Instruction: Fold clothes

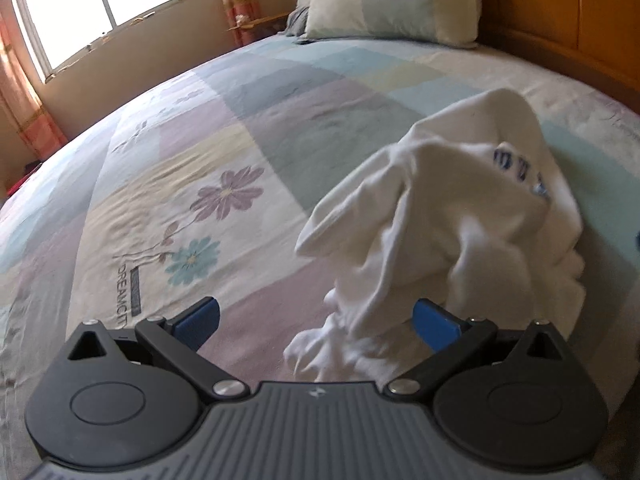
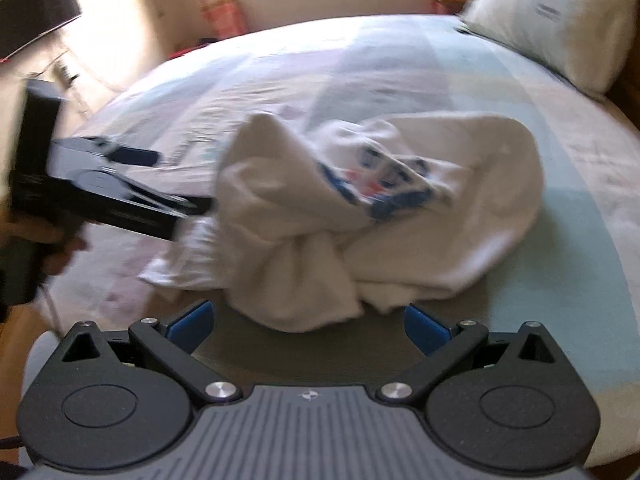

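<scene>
bed [image 1: 168, 184] with pastel patchwork flower cover fills the scene | pillow [image 1: 396, 0] far, at the headboard | white T-shirt [image 2: 360, 208] with blue print, crumpled in a heap on the near part of the bed | left gripper [image 1: 316, 322] wide open, cloth lies between its blue fingers, not clamped | right gripper [image 2: 308, 324] wide open, holds nothing, heap just in front

One white garment [image 1: 448, 216] with blue print, one pillow [image 1: 396, 0], one patchwork floral bedspread [image 1: 192, 184], one window [image 1: 100, 4] and two grippers, left gripper [image 1: 316, 320] and right gripper [image 2: 308, 320].
</scene>
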Demonstrator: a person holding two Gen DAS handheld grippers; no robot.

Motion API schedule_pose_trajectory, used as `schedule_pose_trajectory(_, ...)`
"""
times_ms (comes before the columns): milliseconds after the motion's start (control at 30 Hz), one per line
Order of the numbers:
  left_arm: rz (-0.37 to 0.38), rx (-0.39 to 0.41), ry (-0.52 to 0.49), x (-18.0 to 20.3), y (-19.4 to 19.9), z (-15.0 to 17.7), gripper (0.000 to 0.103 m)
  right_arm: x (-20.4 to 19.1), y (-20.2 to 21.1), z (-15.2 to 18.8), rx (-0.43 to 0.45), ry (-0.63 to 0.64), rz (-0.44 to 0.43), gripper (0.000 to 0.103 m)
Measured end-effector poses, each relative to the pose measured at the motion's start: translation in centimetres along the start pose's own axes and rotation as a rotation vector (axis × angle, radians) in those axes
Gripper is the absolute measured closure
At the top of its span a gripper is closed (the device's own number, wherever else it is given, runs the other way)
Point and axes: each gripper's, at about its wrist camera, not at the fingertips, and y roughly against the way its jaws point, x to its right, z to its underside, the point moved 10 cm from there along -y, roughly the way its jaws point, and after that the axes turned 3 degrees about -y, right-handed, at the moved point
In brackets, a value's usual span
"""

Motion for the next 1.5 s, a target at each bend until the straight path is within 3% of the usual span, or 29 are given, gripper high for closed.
schedule_pose_trajectory(200, -0.053, 0.026, 0.037, -1.9, -2.9, -0.1, 0.001, -2.8, 0.3, -0.4, 0.003, 0.055, -0.026, 0.0)
schedule_pose_trajectory(400, -0.139, 0.05, 0.113, -5.2, -5.5, -0.5, 0.0, -1.6, -0.5, -0.3, -0.019, 0.053, 0.029, 0.0)
schedule_pose_trajectory(567, -0.215, 0.068, 0.232, -11.0, -6.8, -1.4, 0.0, -0.3, -2.1, -0.6, -0.041, 0.018, 0.049, 0.0)
schedule_pose_trajectory(700, -0.265, 0.058, 0.263, -14.3, -8.0, -2.2, 0.0, 0.1, -3.3, -0.6, -0.059, 0.007, 0.053, 0.0)
schedule_pose_trajectory(967, -0.448, -0.011, 0.293, -22.5, -10.5, -2.7, 0.0, 1.2, -4.5, -0.5, -0.083, -0.019, 0.073, 0.0)
schedule_pose_trajectory(1067, -0.428, -0.05, 0.353, -24.3, -11.5, -2.5, 0.003, 1.4, -4.9, -0.4, -0.092, -0.03, 0.076, 0.0)
schedule_pose_trajectory(1167, -0.35, -0.06, 0.327, -22.9, -11.6, -2.2, 0.003, 0.8, -4.9, -0.3, -0.092, -0.024, 0.06, 0.0)
schedule_pose_trajectory(1400, -0.169, -0.041, 0.289, -16.6, -6.3, -0.2, 0.002, -0.4, -3.7, -0.6, -0.066, -0.008, 0.029, 0.0)
schedule_pose_trajectory(1500, -0.058, -0.048, 0.289, -13.1, -3.1, 1.2, 0.002, -0.8, -2.7, -0.5, -0.046, -0.009, 0.014, 0.0)
